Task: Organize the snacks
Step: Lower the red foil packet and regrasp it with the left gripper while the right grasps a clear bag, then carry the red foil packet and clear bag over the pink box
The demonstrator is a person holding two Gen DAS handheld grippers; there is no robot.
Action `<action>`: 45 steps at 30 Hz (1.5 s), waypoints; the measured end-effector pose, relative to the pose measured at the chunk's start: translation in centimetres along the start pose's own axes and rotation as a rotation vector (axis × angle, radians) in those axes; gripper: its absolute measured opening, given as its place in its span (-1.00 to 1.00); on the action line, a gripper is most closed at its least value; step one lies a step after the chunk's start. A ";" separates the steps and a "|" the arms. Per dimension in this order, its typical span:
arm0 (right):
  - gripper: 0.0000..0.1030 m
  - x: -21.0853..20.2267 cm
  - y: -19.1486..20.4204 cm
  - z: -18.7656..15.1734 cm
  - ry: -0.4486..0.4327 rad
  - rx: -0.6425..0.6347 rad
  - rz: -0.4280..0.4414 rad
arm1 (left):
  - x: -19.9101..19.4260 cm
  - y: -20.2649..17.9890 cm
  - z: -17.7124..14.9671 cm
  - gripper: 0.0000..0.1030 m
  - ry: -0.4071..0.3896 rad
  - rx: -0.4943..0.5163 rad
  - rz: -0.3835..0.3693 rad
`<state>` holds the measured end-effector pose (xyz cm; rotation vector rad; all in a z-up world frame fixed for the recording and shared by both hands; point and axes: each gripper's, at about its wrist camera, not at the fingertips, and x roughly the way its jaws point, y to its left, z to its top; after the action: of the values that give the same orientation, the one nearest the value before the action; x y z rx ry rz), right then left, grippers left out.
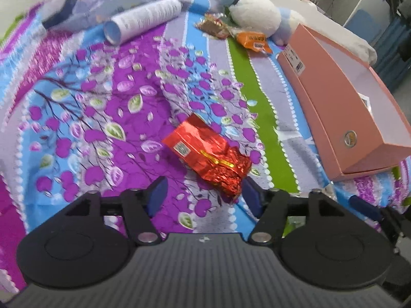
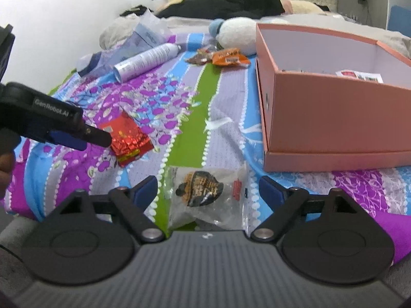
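Note:
A red foil snack packet (image 1: 203, 148) lies on the flowered bedspread (image 1: 108, 107). Its crumpled end reaches between the fingertips of my left gripper (image 1: 204, 186), which is open and does not press on it. In the right wrist view the same red packet (image 2: 128, 141) sits just past one of the left gripper's fingers (image 2: 99, 136). A clear packet with a dark snack (image 2: 205, 195) lies between the fingers of my right gripper (image 2: 208, 183), open, with a gap on both sides. An open pink box (image 1: 331, 102) (image 2: 334, 118) stands to the right.
An orange packet (image 2: 228, 57) and a brown packet (image 2: 197, 58) lie far back by a white plush toy (image 2: 236, 36). A white spray can (image 2: 146, 60) and plastic bags (image 2: 138, 41) lie at the back left. A printed packet (image 2: 359, 75) is inside the box.

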<state>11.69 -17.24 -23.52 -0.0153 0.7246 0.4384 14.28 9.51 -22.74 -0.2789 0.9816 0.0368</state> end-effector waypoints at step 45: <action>0.35 1.1 0.5 0.0 0.059 -0.020 -0.053 | 2.5 -5.6 0.6 -0.20 -0.040 0.281 0.044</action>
<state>12.21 -16.40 -24.13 -0.0662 0.7756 0.3956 17.04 4.04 -23.24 0.0016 0.9401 -0.0552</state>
